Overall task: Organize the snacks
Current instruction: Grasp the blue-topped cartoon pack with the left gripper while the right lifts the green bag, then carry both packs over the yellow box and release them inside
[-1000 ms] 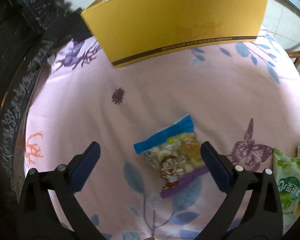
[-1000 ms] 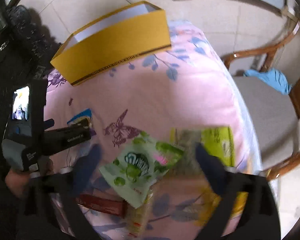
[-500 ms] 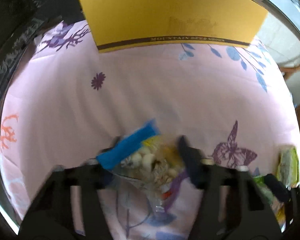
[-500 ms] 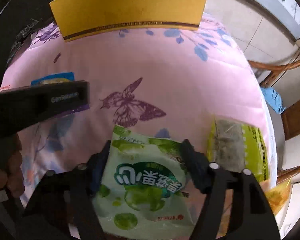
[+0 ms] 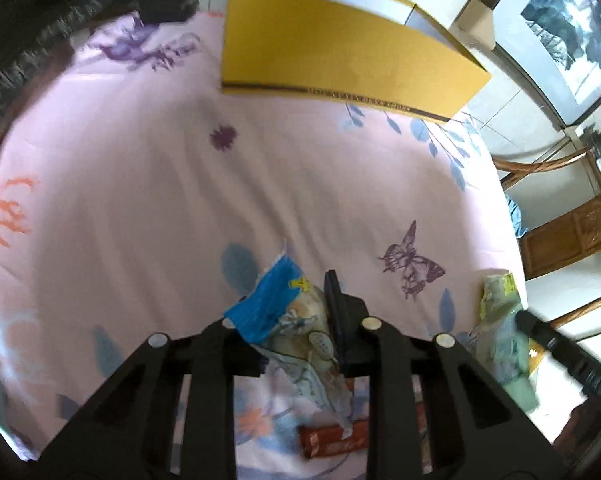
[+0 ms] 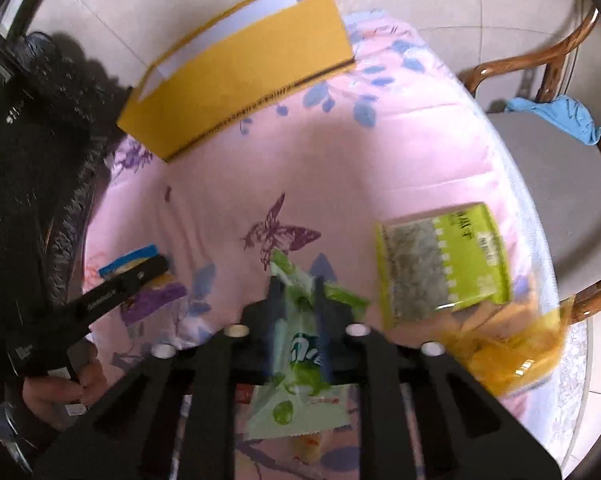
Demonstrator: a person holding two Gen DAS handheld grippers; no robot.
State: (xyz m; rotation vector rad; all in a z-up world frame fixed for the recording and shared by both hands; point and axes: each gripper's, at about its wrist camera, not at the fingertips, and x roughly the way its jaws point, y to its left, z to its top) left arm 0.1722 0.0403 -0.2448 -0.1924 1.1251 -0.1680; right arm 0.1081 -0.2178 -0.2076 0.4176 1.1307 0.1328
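Pink floral cloth (image 5: 148,208) covered the surface, a yellow box (image 5: 340,52) standing at its far edge. From the left wrist, the left gripper (image 5: 288,312) clenched a blue-topped snack bag (image 5: 272,304), its lower half hidden behind the fingers (image 5: 334,304). From the right wrist, the right gripper (image 6: 296,300) pinched a blurred green packet (image 6: 300,344); a lime seaweed pack (image 6: 440,256) lay beside it.

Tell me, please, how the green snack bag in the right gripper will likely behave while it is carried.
The green snack bag looks floppy: it creases between the right gripper fingers. Its lower end fans out unsupported, so it may swing. Probably light, with glossy film that could slip.
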